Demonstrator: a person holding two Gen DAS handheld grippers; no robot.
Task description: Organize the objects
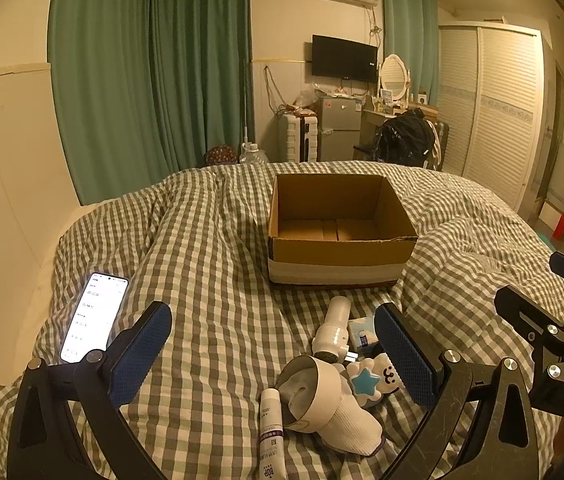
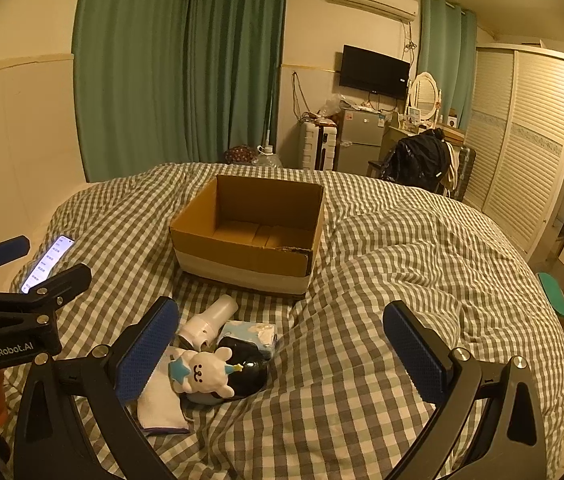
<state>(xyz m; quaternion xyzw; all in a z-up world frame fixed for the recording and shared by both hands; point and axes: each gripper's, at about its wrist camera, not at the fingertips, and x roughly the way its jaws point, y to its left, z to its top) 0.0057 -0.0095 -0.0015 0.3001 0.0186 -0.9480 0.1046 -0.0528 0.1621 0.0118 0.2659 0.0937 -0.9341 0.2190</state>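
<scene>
Both tongs gape, empty: left gripper (image 1: 272, 354), right gripper (image 2: 280, 344). Clutter heaped just before the empty cardboard box (image 2: 248, 236). Risk: soft checked quilt (image 2: 382, 320) yields, so the plush toy (image 2: 204, 372) may slip or drag neighbours.

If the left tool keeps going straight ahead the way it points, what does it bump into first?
Probably the cardboard box. The left tool is open and aims over the checked blanket toward the box's near wall. The white sock and white bottle lie low between its fingers, so it may pass over them; depth is unclear.
</scene>
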